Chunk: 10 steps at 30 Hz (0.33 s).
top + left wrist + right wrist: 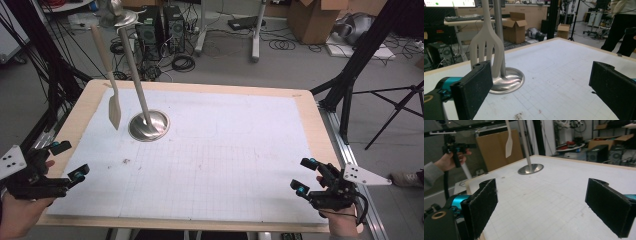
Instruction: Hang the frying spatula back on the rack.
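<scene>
At the table's near left corner, the left gripper [64,160] is held in a hand [20,215], its jaws spread wide apart with nothing between them. Further back on the left, a metal stand [148,125] is seen on the white gridded mat [225,155], its round base flat on the mat and its pole rising upright. A pale slotted spatula [114,111] hangs just beside the pole (its blade clear of the mat). At the near right corner, the right gripper [302,176] is held over the table edge [320,140], jaws likewise wide apart and empty.
</scene>
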Motion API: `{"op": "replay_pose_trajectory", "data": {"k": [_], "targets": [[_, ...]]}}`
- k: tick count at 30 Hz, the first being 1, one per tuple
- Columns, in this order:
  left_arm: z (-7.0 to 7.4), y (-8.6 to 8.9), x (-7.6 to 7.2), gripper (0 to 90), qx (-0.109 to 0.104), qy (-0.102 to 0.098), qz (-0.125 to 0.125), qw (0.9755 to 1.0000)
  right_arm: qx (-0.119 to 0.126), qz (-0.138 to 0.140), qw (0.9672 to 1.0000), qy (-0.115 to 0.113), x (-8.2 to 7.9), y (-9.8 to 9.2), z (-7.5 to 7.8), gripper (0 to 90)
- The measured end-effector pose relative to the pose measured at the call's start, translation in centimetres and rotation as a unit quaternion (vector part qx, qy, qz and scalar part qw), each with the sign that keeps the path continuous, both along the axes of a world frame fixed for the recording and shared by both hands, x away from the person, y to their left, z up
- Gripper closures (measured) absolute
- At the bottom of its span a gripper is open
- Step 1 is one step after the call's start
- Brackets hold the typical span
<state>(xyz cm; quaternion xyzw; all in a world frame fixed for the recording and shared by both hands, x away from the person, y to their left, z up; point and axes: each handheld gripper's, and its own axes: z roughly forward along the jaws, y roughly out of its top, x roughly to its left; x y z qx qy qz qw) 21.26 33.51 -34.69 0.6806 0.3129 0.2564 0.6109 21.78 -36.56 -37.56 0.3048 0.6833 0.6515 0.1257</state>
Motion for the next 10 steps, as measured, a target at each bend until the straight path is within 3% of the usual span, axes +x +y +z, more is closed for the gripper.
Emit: {"op": "replay_pose_trajectory", "data": {"k": [6,10], "targets": [[-1.15,0.46,-0.01,5.5,0.004,0.019,0.023,0.9995,0.016,-0.020,0.9997,-0.001,-0.03,-0.78,-0.41,9.7],[-1.19,0.92,-0.22,5.5,-0.014,0.018,0.033,0.9992,0.013,-0.017,0.9998,-0.004,0.36,-0.42,-0.49,9.7]]}}
